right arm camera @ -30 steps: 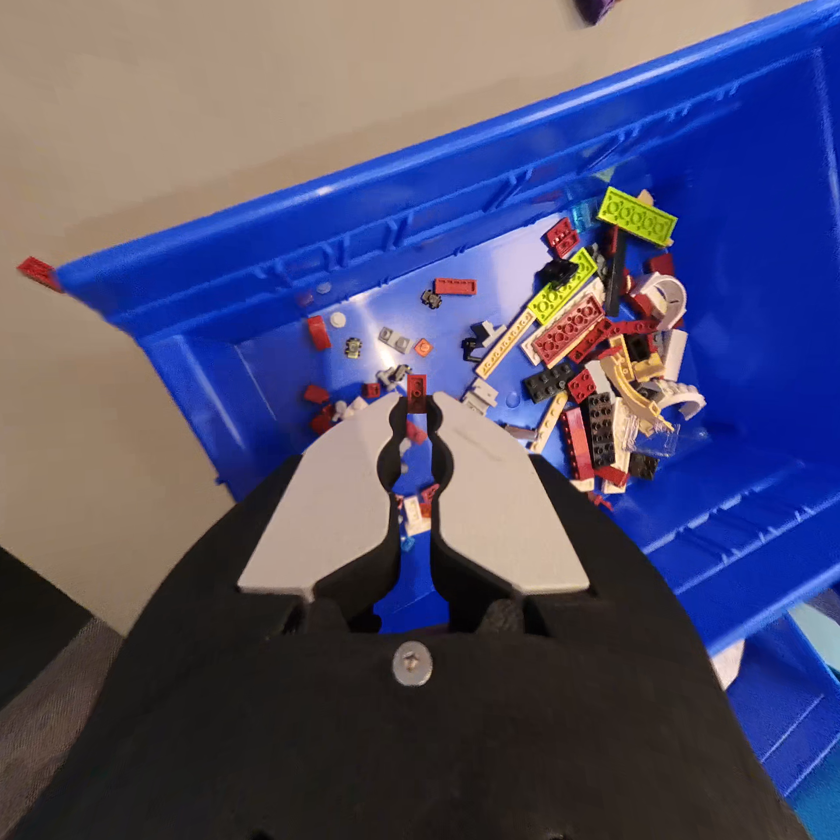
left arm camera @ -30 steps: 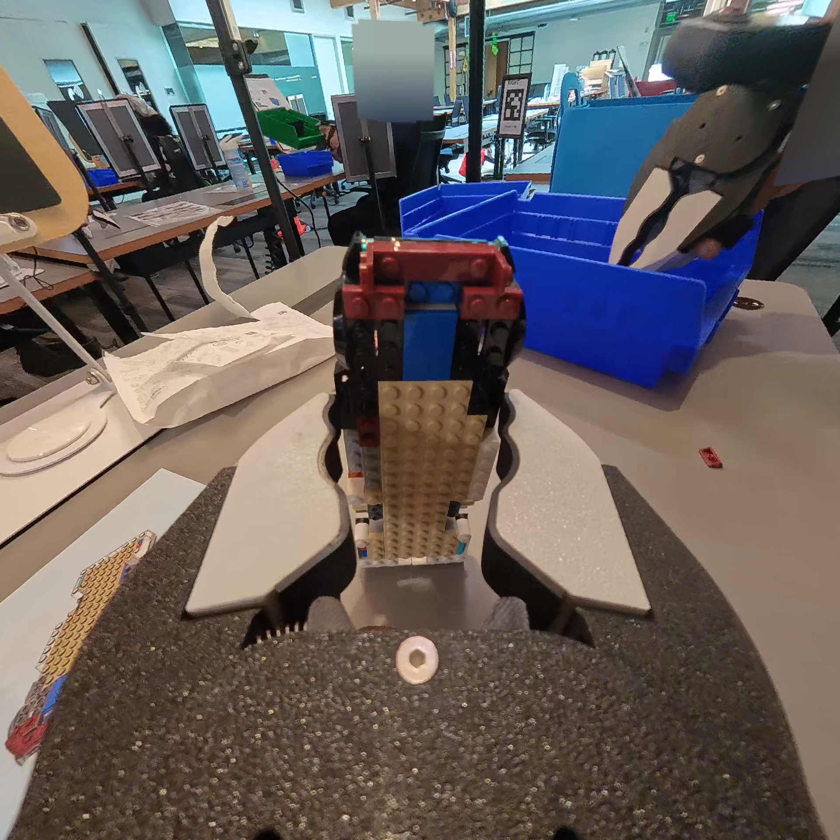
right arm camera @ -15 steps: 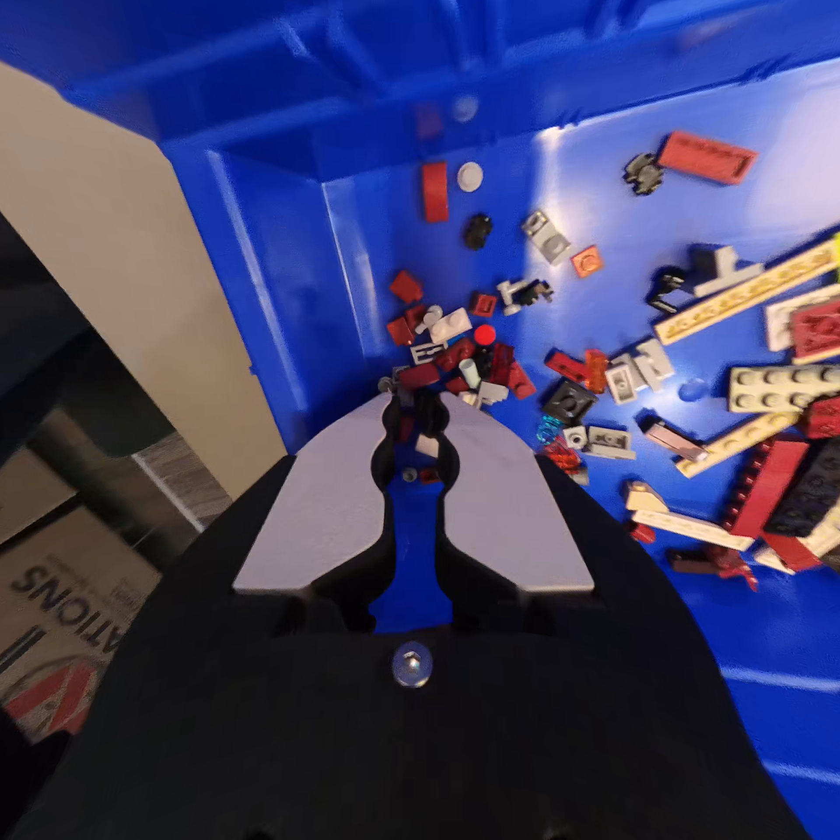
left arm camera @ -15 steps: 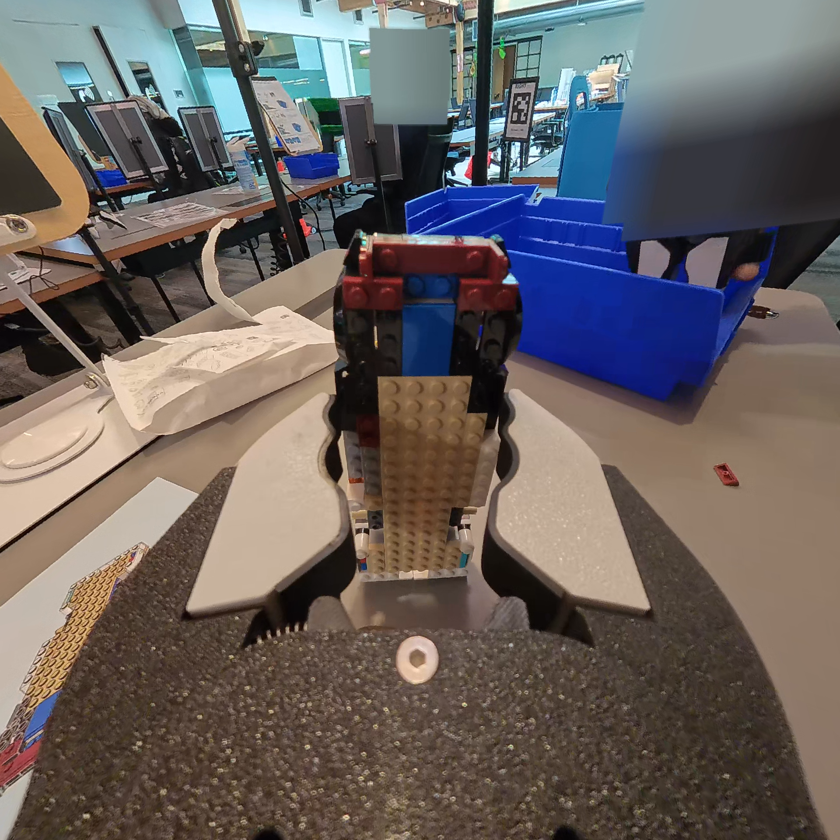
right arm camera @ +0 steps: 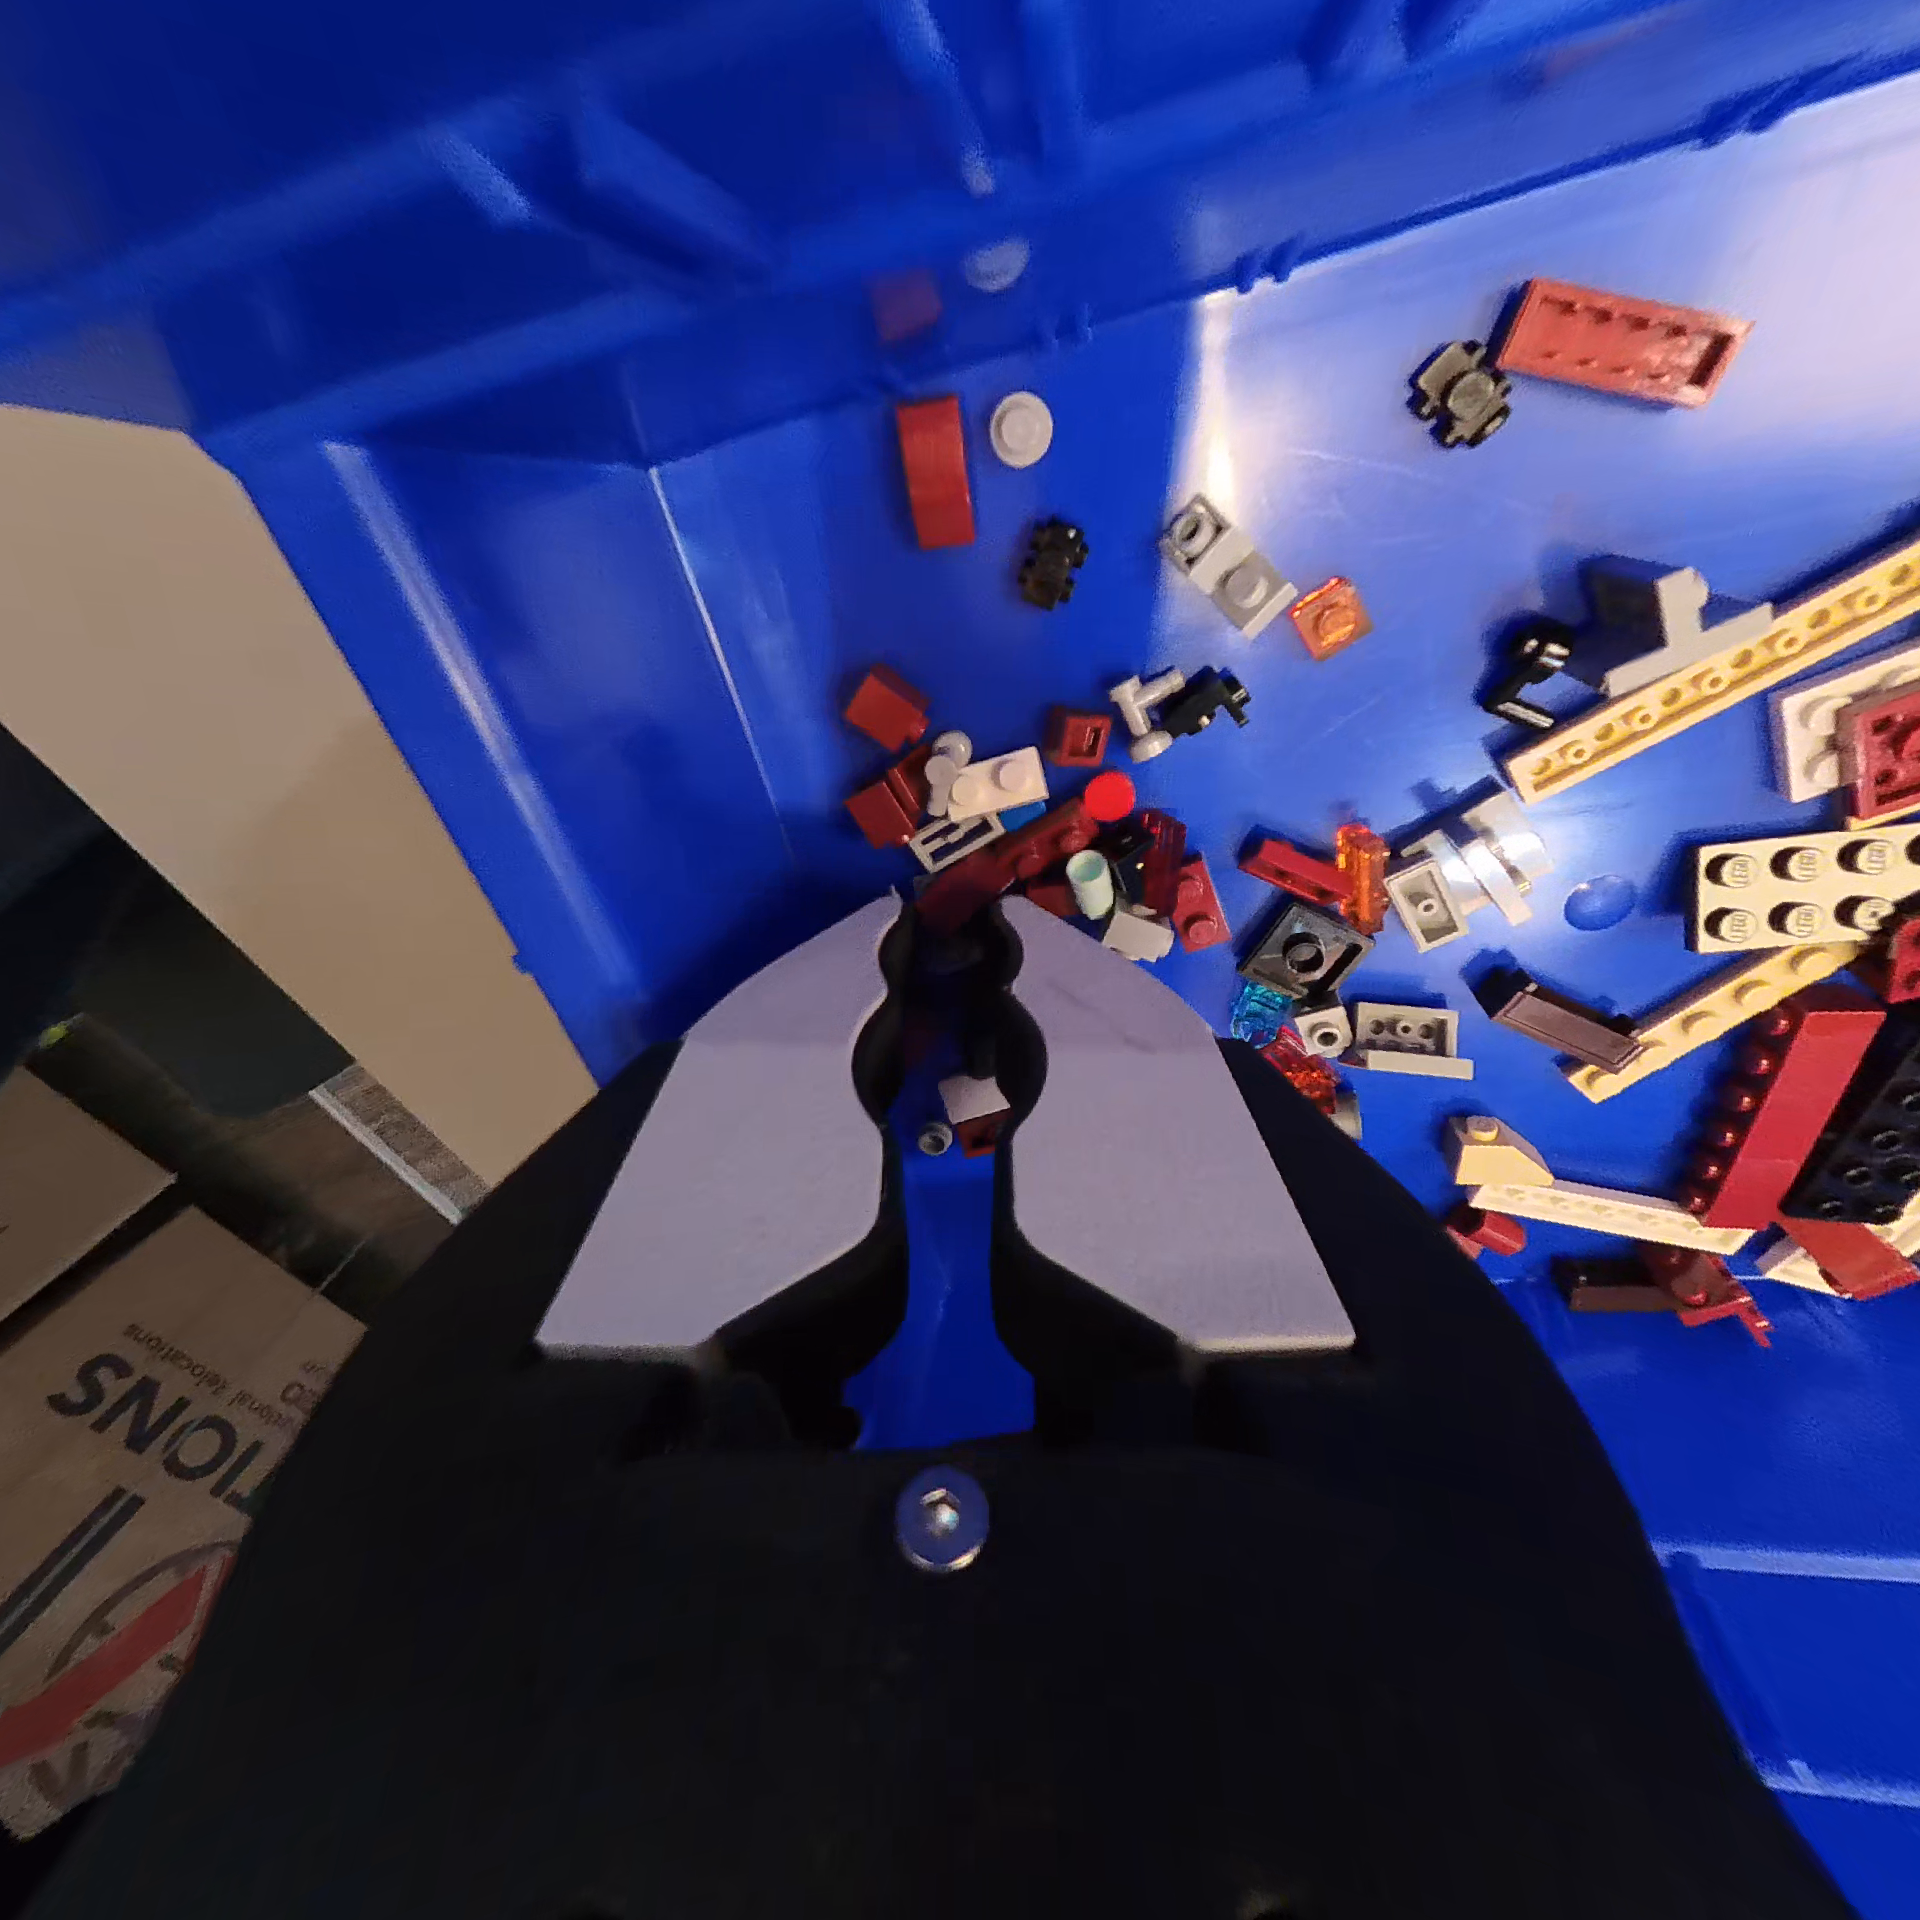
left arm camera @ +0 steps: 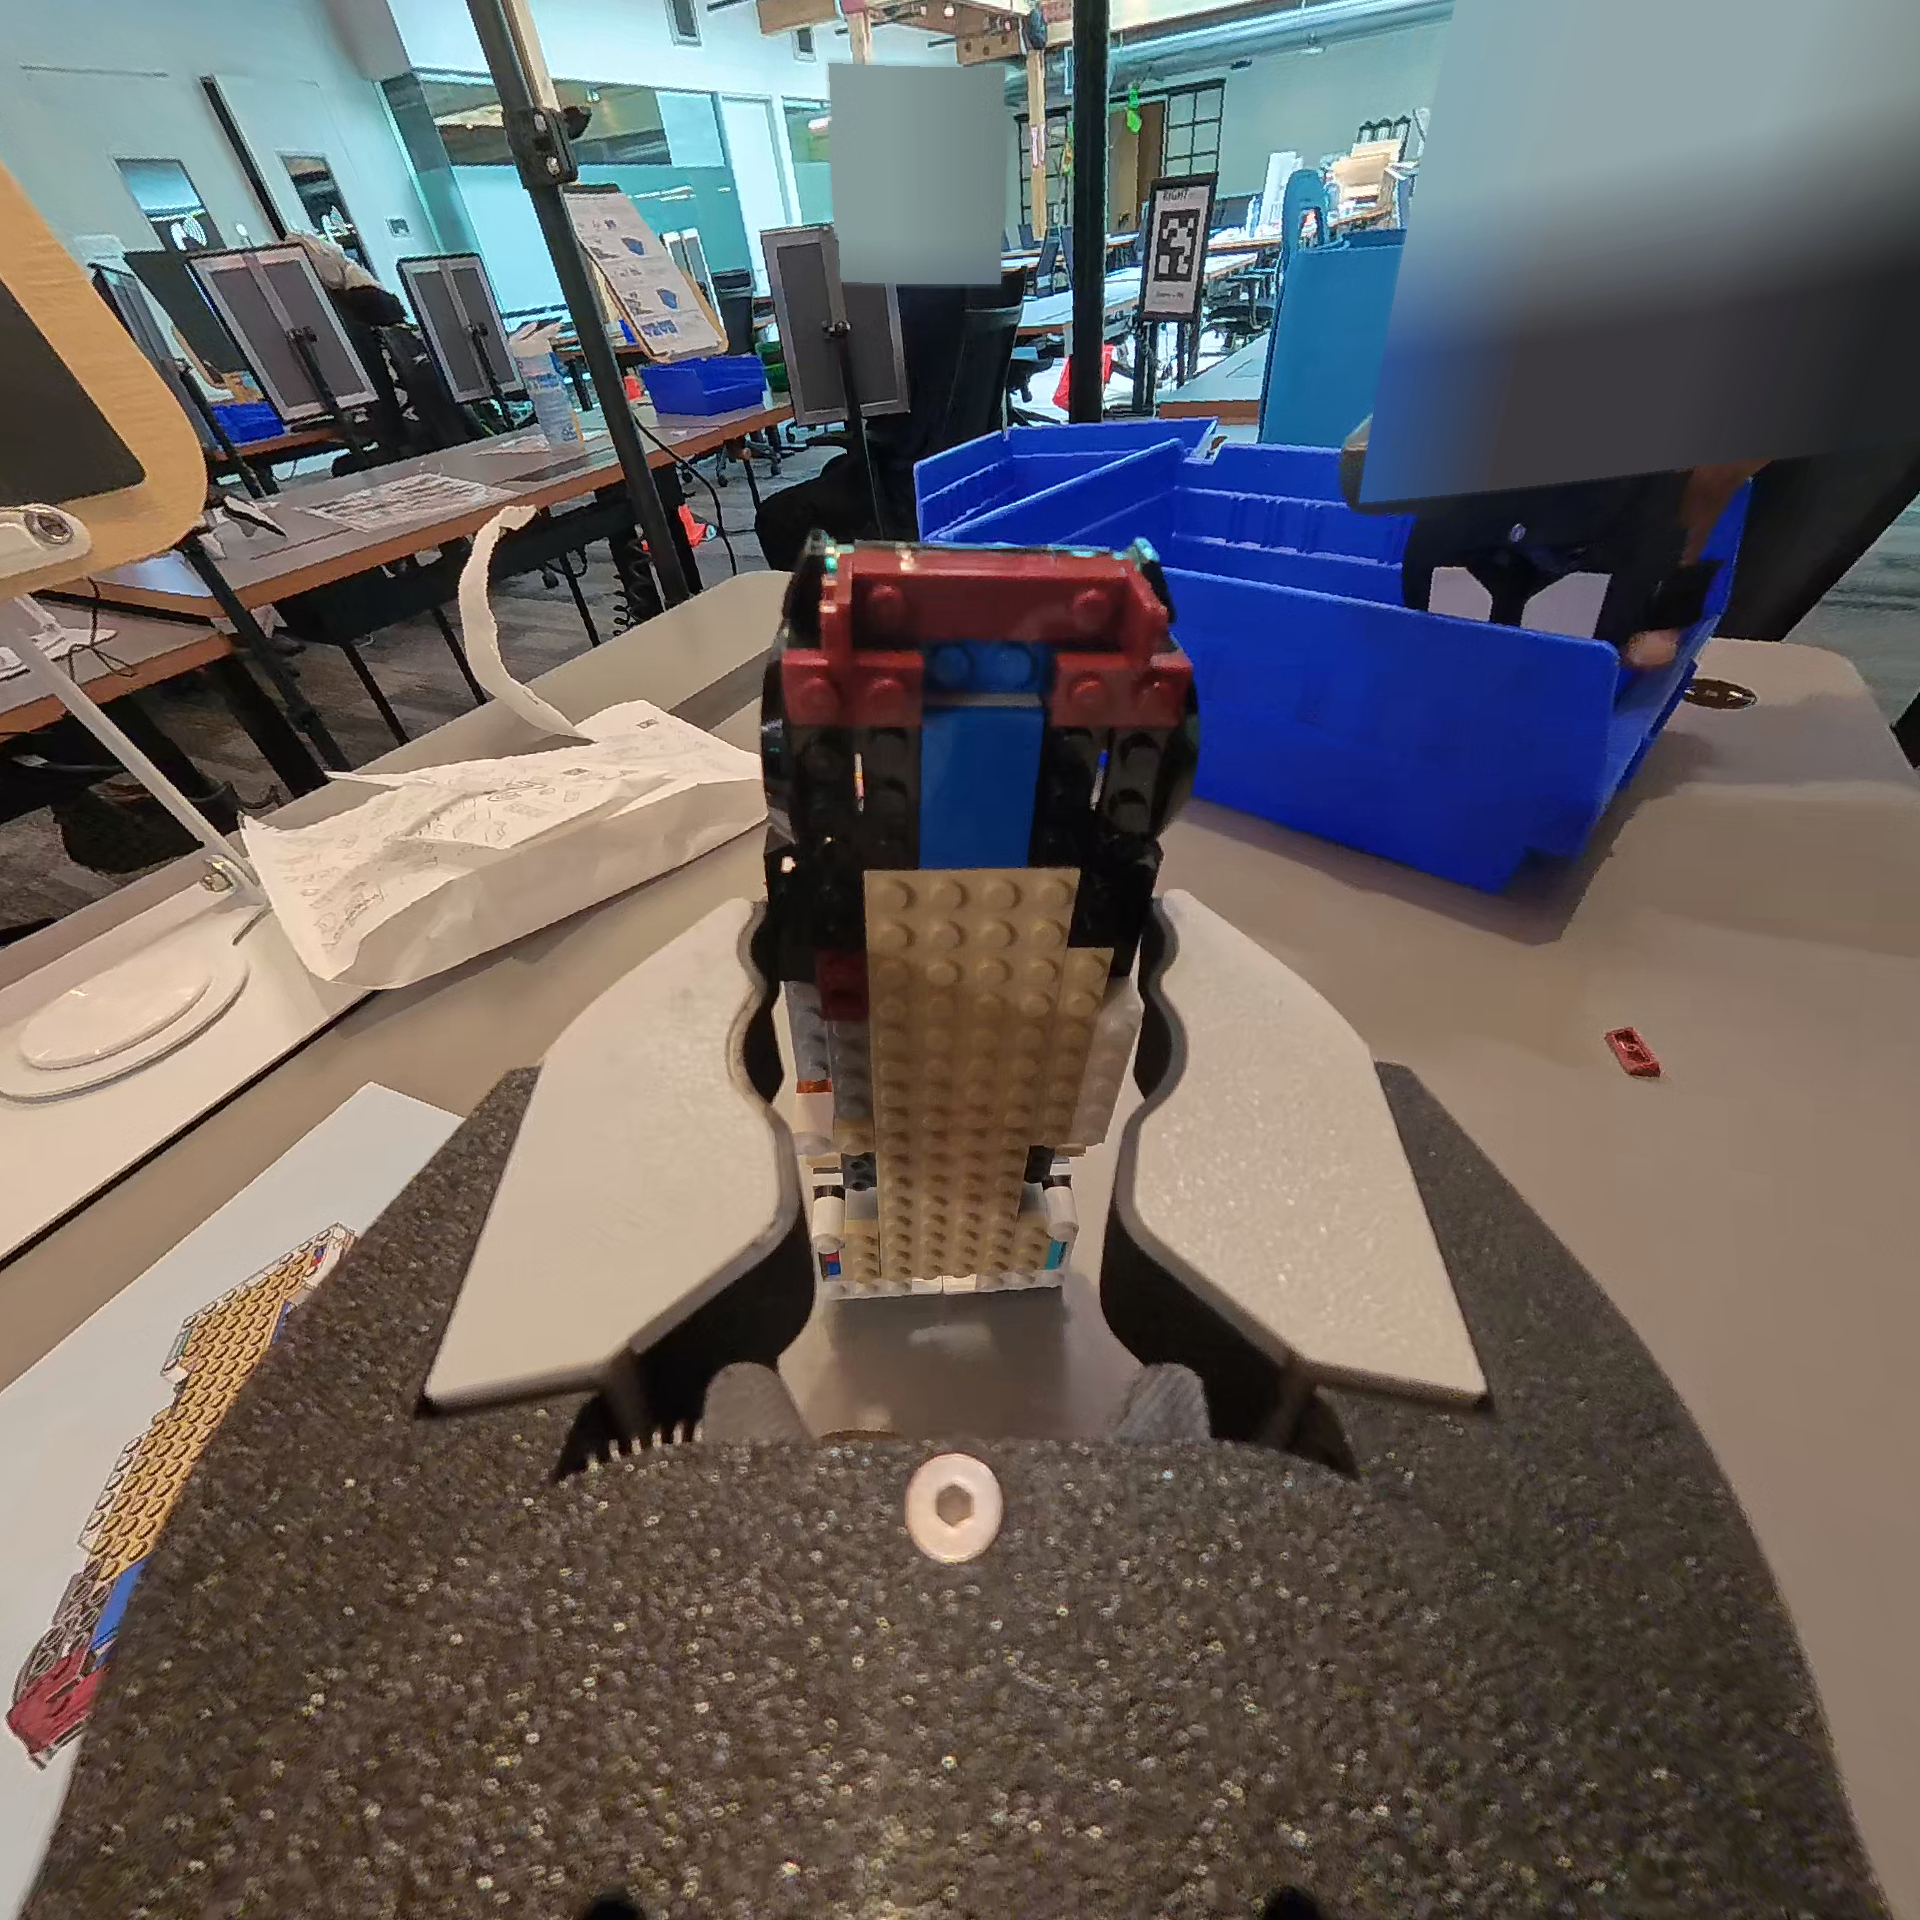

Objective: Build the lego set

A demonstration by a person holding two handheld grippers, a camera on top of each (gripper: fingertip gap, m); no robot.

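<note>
- A blue bin (left arm camera: 1382,717) of loose bricks stands on the tabletop (left arm camera: 1558,935); its walls hem in any reach.
- A brick model (left arm camera: 971,935), rigid but likely to snap apart, is clamped by its sides in the left hand-held gripper (left arm camera: 956,935).
- The right hand-held gripper (right arm camera: 951,914) is nearly closed around a small dark-red piece (right arm camera: 961,883) in the bin's corner; firm contact cannot be confirmed.

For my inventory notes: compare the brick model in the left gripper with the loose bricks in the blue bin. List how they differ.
The brick model is one assembled piece; the loose bricks are separate and scattered. The model sits between the left gripper jaws above the grey table; the loose bricks lie on the floor of the blue bin. The model is far larger than most of the loose bricks. Both share dark red, black, tan and white colours.
</note>
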